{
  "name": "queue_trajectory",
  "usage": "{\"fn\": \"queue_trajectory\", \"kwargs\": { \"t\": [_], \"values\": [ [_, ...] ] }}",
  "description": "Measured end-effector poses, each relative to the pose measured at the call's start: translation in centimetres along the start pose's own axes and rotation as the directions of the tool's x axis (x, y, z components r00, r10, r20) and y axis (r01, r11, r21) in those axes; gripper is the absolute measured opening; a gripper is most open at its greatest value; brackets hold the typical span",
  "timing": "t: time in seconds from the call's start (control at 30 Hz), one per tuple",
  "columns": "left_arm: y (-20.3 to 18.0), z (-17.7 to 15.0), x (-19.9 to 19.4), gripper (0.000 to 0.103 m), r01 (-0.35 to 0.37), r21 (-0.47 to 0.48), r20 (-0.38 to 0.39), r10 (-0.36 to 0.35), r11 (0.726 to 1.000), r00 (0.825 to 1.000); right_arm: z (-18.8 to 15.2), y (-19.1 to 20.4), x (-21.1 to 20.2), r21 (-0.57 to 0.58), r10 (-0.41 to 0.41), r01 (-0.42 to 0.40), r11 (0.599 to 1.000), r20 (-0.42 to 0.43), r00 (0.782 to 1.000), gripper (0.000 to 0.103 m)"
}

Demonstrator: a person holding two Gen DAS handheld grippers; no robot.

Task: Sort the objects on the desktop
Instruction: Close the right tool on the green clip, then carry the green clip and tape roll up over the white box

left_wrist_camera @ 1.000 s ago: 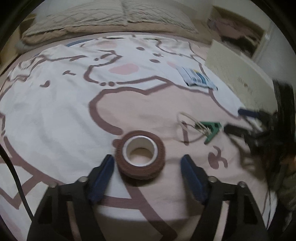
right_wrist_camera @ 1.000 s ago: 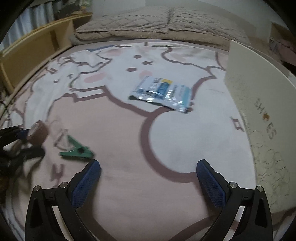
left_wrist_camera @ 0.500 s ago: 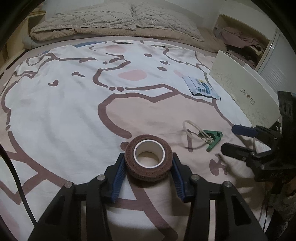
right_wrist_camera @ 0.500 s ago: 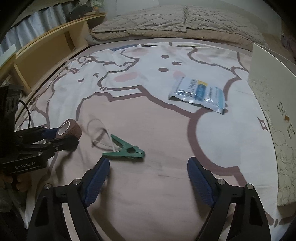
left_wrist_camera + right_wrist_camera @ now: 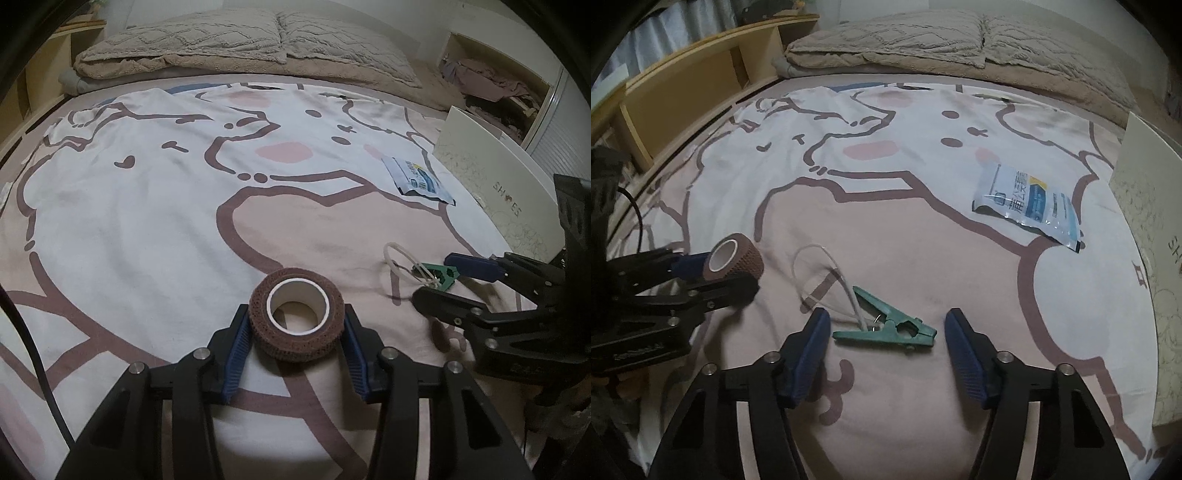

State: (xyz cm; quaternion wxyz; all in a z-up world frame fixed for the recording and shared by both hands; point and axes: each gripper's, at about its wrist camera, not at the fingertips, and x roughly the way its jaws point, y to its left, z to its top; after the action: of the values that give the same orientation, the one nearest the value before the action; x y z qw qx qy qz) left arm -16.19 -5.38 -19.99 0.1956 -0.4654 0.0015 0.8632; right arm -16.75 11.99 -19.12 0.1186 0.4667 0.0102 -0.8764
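Note:
My left gripper (image 5: 295, 332) is shut on a brown roll of bandage tape (image 5: 296, 314) and holds it just above the bedspread; the roll also shows in the right wrist view (image 5: 737, 260). My right gripper (image 5: 886, 343) is open, its blue pads on either side of a green clip (image 5: 886, 328) that lies flat with a white cord loop (image 5: 820, 273) attached. In the left wrist view the clip (image 5: 441, 274) lies between the right gripper's fingers (image 5: 472, 266). A blue and white packet (image 5: 1030, 206) lies further back on the right.
A white shoebox lid (image 5: 1148, 236) stands along the right edge of the bed. Pillows (image 5: 258, 40) lie at the head. A wooden shelf (image 5: 687, 85) runs along the left. An open cabinet with clothes (image 5: 491, 85) is at the back right.
My left gripper closed on the tape roll and lifted it slightly. My right gripper moved left and down until its open fingers came around the green clip.

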Motion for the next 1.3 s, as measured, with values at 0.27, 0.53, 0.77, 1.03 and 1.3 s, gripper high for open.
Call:
{"fn": "queue_trajectory", "kwargs": {
  "t": [0.27,0.53,0.77,1.03,1.3],
  "values": [
    [0.0,0.0,-0.1,0.047,-0.001,-0.002,0.001,0.001,1.0,1.0,-0.1,-0.7,-0.4,0.004,0.019,-0.019,1.0,0.011,1.0,0.055],
    [-0.1,0.3,-0.3,0.047,0.003,-0.015,0.006,-0.003,1.0,1.0,0.1,-1.1,-0.7,0.023,0.043,-0.043,0.999,0.017,0.999,0.055],
    [-0.5,1.1,-1.6,0.047,0.024,-0.003,0.056,-0.024,1.0,0.998,0.8,-2.3,-2.1,0.04,0.059,-0.062,0.997,0.066,0.996,0.055],
    [-2.7,1.9,-3.1,0.047,0.055,0.079,0.099,-0.063,0.995,0.993,1.8,-4.1,-5.1,0.058,0.058,-0.066,0.996,0.133,0.99,0.055],
    [-4.7,3.3,-4.4,0.047,0.087,0.11,0.127,-0.1,0.99,0.987,2.4,-7.6,-10.1,0.093,0.053,-0.073,0.993,0.208,0.977,0.055]
  ]
}}
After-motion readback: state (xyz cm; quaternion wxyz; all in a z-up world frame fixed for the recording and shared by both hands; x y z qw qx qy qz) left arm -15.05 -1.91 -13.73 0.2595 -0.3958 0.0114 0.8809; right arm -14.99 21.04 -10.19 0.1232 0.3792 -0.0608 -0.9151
